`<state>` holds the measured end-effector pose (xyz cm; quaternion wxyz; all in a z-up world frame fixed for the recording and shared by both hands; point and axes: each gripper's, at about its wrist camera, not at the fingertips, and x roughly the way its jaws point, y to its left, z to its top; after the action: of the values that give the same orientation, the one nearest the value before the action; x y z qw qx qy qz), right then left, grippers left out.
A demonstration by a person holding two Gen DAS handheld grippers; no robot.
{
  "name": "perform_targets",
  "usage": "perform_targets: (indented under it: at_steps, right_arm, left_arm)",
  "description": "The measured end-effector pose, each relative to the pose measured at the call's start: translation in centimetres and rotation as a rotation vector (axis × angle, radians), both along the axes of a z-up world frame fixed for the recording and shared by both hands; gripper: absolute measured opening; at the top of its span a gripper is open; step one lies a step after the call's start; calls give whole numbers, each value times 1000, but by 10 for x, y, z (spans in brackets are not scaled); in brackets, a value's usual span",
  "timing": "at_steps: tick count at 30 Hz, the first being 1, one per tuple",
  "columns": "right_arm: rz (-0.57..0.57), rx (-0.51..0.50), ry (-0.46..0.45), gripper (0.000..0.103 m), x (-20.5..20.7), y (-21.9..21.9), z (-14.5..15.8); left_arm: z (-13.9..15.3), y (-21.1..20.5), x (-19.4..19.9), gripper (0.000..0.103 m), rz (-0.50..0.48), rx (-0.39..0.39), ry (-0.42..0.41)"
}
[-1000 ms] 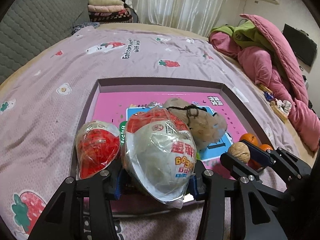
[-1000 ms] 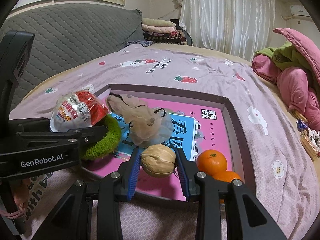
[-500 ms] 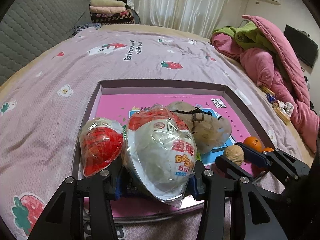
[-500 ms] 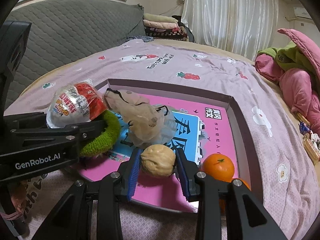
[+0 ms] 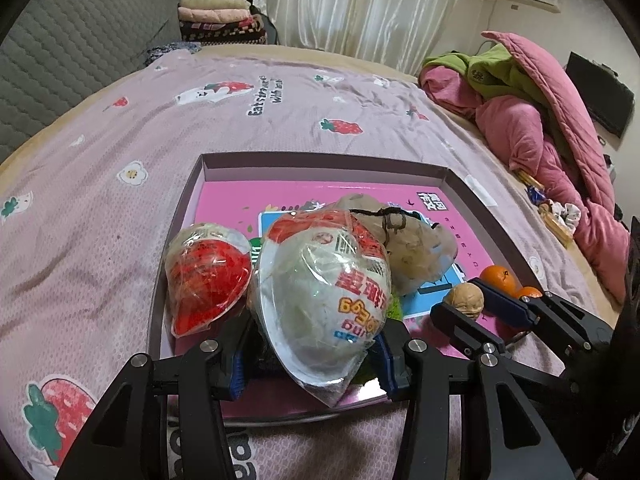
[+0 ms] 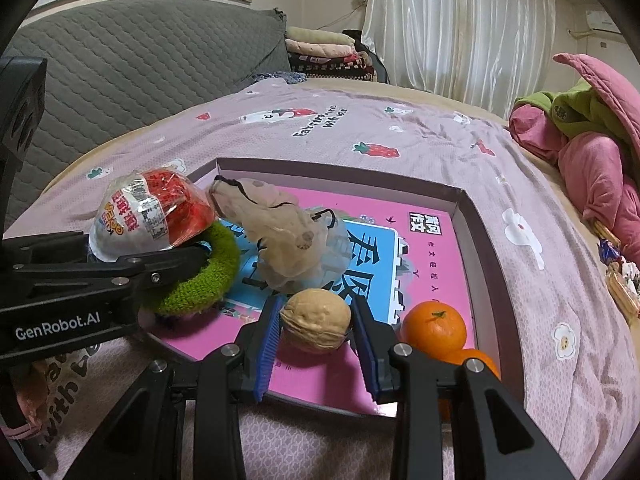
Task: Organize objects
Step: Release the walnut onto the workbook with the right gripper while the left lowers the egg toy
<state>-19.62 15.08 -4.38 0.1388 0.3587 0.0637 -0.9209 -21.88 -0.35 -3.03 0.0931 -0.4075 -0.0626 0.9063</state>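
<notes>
A shallow box tray (image 5: pixel 320 159) with a pink printed floor lies on the bed. My left gripper (image 5: pixel 314 360) is shut on a white and red plastic-wrapped egg packet (image 5: pixel 324 292), held over the tray's near left corner. A second red packet (image 5: pixel 208 276) lies just left of it. My right gripper (image 6: pixel 316 324) is shut on a walnut (image 6: pixel 314 320) above the tray's near edge. Two oranges (image 6: pixel 434 330) sit in the near right corner. A beige drawstring pouch (image 6: pixel 280 224) and a green scrunchie (image 6: pixel 200 280) lie mid-tray.
The bed wears a lilac strawberry-print sheet (image 5: pixel 260 92). A pink quilt and green garment (image 5: pixel 520 92) are heaped at the right. Folded blankets (image 5: pixel 216 12) and a grey quilted headboard (image 6: pixel 120 60) stand behind. Small wrapped items (image 6: pixel 616 276) lie by the bed's right edge.
</notes>
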Motion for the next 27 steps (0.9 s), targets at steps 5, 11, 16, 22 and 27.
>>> perform_targets:
  at_steps: [5,11,16,22,27]
  right_arm:
    - [7,1,-5,36,3,0,1]
    - [9,1,-3,36,5,-1,1]
    - [9,1,-2,36,6,-1,2]
    - [11,1,-1,36,6,0,3]
    - [10,1,-1,36,7,0,2]
  left_arm:
    - [0,-3,3,50,-3,9,-9]
    - [0,-7,6,50,-5,7,-13]
    - [1,-11,9,50,-5,17,-22]
    - [4,-15,13,50,-6,8,-16]
    - [5,-20,15,50,-1,5,-18]
